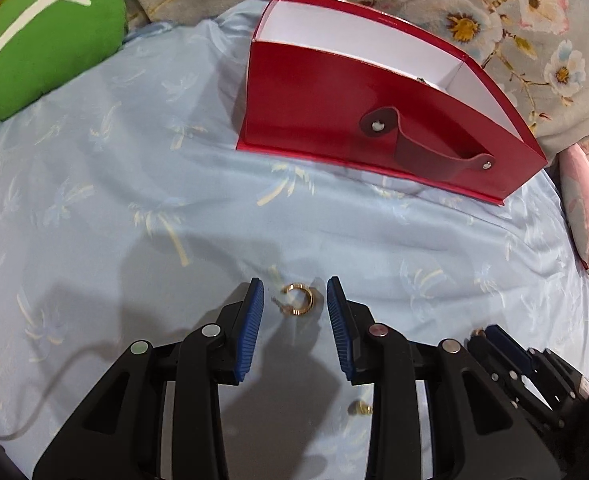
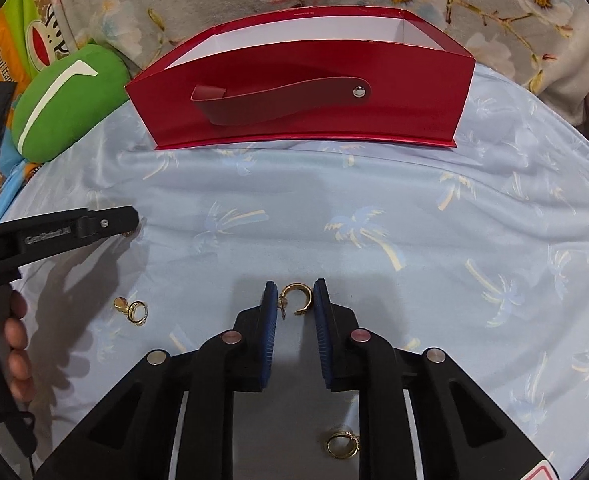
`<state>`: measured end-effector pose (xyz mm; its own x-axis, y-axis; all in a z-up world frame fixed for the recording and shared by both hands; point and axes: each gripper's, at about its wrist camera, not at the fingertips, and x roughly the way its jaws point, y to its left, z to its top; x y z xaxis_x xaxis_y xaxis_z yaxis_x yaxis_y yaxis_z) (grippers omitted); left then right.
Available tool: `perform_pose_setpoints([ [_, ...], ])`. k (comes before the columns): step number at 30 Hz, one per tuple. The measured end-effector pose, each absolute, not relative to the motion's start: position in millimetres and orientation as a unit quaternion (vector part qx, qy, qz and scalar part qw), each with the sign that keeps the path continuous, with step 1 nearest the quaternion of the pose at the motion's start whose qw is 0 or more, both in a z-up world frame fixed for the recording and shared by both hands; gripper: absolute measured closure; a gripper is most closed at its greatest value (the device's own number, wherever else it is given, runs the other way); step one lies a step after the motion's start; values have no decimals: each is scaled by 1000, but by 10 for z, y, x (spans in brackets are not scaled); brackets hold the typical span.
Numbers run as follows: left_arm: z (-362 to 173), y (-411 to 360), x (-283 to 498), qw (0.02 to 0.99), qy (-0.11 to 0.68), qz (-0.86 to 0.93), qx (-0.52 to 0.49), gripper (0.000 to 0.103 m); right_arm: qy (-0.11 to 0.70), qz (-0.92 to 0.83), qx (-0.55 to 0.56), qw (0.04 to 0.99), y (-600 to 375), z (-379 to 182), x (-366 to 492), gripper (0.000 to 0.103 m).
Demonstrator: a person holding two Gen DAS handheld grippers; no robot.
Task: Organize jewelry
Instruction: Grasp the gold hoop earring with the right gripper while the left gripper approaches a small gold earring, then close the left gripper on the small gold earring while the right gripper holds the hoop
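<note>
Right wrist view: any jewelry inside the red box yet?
Cannot tell: the red box shows only its front wall and white inner back wall, with its floor hidden, while gold earrings lie on the sheet.

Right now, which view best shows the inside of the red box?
The left wrist view: it looks into the red box from an angle, showing its white walls and a small item at the rim. The right wrist view faces the box's front, so only a white strip shows.

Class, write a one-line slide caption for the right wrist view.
Right gripper closes around a gold hoop earring before a red box.
</note>
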<state>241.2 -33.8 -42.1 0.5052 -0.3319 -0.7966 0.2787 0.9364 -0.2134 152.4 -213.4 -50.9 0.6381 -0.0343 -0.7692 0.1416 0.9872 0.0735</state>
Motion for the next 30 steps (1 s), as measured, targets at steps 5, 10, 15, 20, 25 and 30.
perform_pose_setpoints([
  [5,-436,-380,2405,867,464,-181,-18,91,418,-49,74,904,-2137,-496,1465,86],
  [10,-404,-374,2272,866,460,-194,-21,98,412,-50,83,906,-2162,-443,1374,86],
  [15,-289,-339,2069,866,452,-211,-28,103,404,-50,93,909,-2212,-374,1237,86],
  [20,-263,-327,1931,862,455,-221,-30,103,399,-50,100,910,-2237,-342,1135,86],
  [25,-224,-291,1834,860,453,-229,-40,103,394,-49,103,912,-2251,-287,1041,86],
  [30,-31,-182,1724,864,441,-237,-55,103,377,-47,104,919,-2260,-134,923,86],
])
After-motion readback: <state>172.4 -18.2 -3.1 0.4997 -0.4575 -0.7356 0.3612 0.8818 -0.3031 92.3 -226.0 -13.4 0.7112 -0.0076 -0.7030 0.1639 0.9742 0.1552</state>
